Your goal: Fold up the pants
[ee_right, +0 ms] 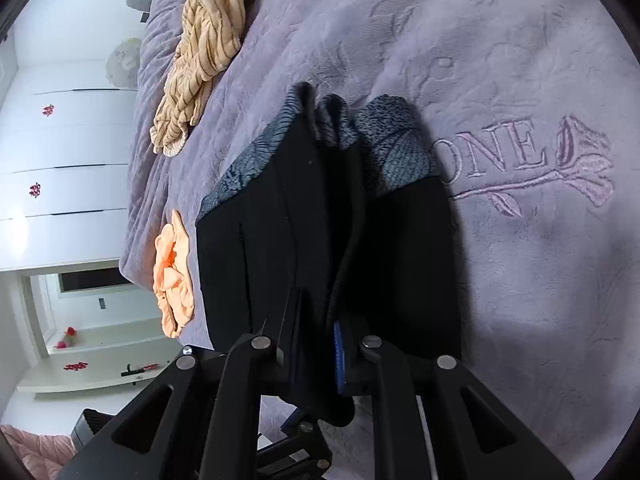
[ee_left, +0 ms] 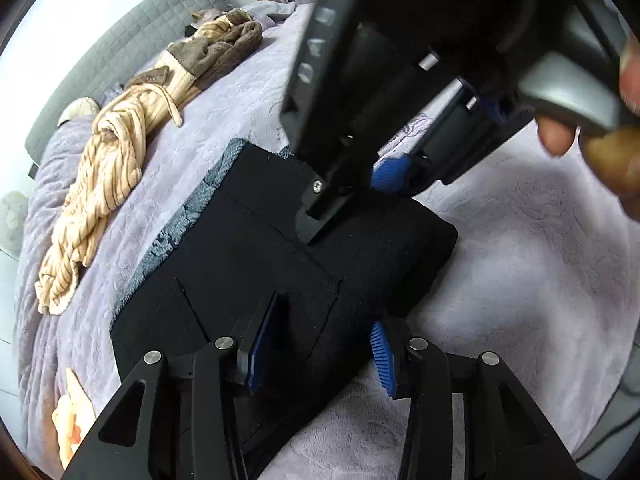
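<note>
The black pants [ee_left: 256, 256] lie folded into a thick bundle on the purple blanket [ee_left: 520, 260], with grey inner lining showing along the far edge [ee_right: 396, 148]. In the left wrist view my left gripper [ee_left: 320, 350] straddles the bundle's near end. Its blue pads [ee_left: 382, 354] stand well apart and the cloth lies loose between them. My right gripper [ee_right: 318, 346] is nearly closed, and a fold of the black cloth fills the narrow gap between its fingers. The right gripper [ee_left: 352, 200] also shows from above at the bundle's far side, held by a person's hand [ee_left: 624, 80].
A tan striped garment [ee_left: 100, 184] and a brown one [ee_left: 216, 48] lie along the far side of the bed by the grey headboard [ee_left: 120, 40]. An orange garment [ee_right: 172, 276] sits at the bed's edge beside the pants. White wardrobe doors [ee_right: 60, 160] stand beyond the bed.
</note>
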The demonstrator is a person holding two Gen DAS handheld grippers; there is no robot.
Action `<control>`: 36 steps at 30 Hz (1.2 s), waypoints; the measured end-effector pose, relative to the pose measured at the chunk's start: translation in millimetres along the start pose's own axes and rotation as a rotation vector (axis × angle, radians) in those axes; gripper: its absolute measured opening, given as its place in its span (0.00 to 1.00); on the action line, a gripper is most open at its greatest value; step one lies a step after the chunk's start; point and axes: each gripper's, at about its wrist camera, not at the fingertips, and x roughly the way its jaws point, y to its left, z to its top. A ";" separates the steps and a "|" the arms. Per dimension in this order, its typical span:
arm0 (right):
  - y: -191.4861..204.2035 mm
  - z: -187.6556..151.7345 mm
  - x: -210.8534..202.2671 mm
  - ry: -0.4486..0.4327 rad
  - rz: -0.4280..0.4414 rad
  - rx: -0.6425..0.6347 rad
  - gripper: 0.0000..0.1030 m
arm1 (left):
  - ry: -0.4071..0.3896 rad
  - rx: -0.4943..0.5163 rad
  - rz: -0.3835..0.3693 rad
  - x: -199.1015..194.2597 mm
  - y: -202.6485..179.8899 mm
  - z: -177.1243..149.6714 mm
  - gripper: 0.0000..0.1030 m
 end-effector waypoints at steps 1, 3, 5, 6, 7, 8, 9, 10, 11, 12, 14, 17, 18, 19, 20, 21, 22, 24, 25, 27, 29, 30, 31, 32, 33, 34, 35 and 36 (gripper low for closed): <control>-4.1 -0.5 1.6 -0.002 -0.002 0.003 0.22 | 0.016 -0.010 -0.024 -3.0 5.1 -1.2 0.59; -6.2 -4.9 -5.1 -0.009 -0.020 -0.003 0.28 | 0.016 -0.049 -0.057 -11.7 17.8 -8.4 0.63; -4.0 -11.0 -13.4 -0.021 -0.041 -0.016 0.28 | 0.014 -0.090 -0.082 -24.5 33.7 -15.4 0.63; -2.9 -15.0 -19.5 -0.029 -0.063 -0.020 0.28 | 0.016 -0.116 -0.084 -29.9 42.5 -19.6 0.66; -2.9 -18.9 -26.3 -0.036 -0.093 -0.024 0.28 | 0.027 -0.148 -0.081 -32.7 51.5 -23.8 0.82; -1.7 -23.2 -33.4 -0.045 -0.126 -0.029 0.28 | 0.041 -0.186 -0.068 -33.5 62.0 -27.3 0.92; 0.4 -27.9 -41.0 -0.061 -0.160 -0.039 0.28 | 0.048 -0.231 -0.050 -32.6 73.4 -32.0 0.98; 2.3 -30.8 -47.4 -0.070 -0.177 -0.046 0.28 | 0.056 -0.285 -0.031 -32.8 87.9 -36.0 0.98; 6.3 -34.5 -54.6 -0.086 -0.204 -0.060 0.28 | 0.071 -0.323 -0.022 -31.0 97.9 -38.9 0.98; 12.1 -37.4 -61.1 -0.103 -0.225 -0.078 0.28 | 0.090 -0.361 -0.017 -26.9 108.2 -41.7 0.98; 26.0 -36.0 -64.3 -0.122 -0.225 -0.107 0.37 | 0.142 -0.448 -0.030 -13.7 127.2 -47.7 0.98; 44.1 -24.7 -54.8 -0.121 -0.245 -0.140 0.72 | 0.204 -0.570 -0.093 6.5 147.4 -54.9 0.98; 46.4 -18.9 -46.3 -0.106 -0.256 -0.142 0.72 | 0.216 -0.593 -0.099 11.2 152.0 -56.1 0.98; 44.6 -14.2 -38.2 -0.081 -0.261 -0.134 0.72 | 0.226 -0.612 -0.096 13.2 154.3 -57.3 0.98; 38.5 -7.2 -25.1 -0.044 -0.255 -0.106 0.70 | 0.233 -0.619 -0.094 14.1 155.0 -57.0 0.98; 31.3 -3.1 -15.9 -0.018 -0.239 -0.073 0.46 | 0.237 -0.623 -0.095 14.1 153.1 -59.2 0.98; 22.6 -1.2 -8.2 0.005 -0.219 -0.028 0.31 | 0.237 -0.619 -0.097 12.8 150.9 -60.0 0.98; 21.7 -5.3 -8.1 0.009 -0.191 -0.026 0.19 | 0.259 -0.596 -0.108 18.5 144.5 -62.2 0.98; 25.8 -9.6 -11.1 0.004 -0.209 -0.066 0.18 | 0.288 -0.589 -0.118 27.2 142.1 -67.6 0.99; 24.7 -17.7 -9.0 0.017 -0.276 -0.109 0.18 | 0.297 -0.588 -0.115 38.8 137.5 -72.1 0.99; 14.7 -20.6 -3.6 0.020 -0.275 -0.071 0.18 | 0.277 -0.595 -0.095 40.1 135.4 -72.5 0.99; 12.7 -23.0 -4.6 0.002 -0.262 -0.058 0.18 | 0.269 -0.612 -0.096 40.0 136.6 -73.0 0.99; 14.1 -24.8 -6.3 -0.011 -0.260 -0.064 0.18 | 0.267 -0.626 -0.100 42.3 138.9 -73.8 0.99; 17.7 -29.0 -9.5 -0.022 -0.268 -0.076 0.18 | 0.265 -0.636 -0.106 44.4 140.0 -75.0 0.99; 19.4 -31.1 -12.2 -0.021 -0.279 -0.078 0.19 | 0.261 -0.644 -0.113 46.8 140.7 -76.5 0.99; 22.8 -34.6 -14.7 -0.018 -0.299 -0.081 0.22 | 0.258 -0.650 -0.119 48.5 141.5 -77.6 0.99; 28.9 -39.0 -18.4 -0.021 -0.339 -0.091 0.23 | 0.255 -0.655 -0.125 50.2 142.6 -79.1 0.99; 35.3 -42.4 -21.6 -0.026 -0.375 -0.106 0.23 | 0.255 -0.660 -0.132 51.6 143.9 -79.7 0.99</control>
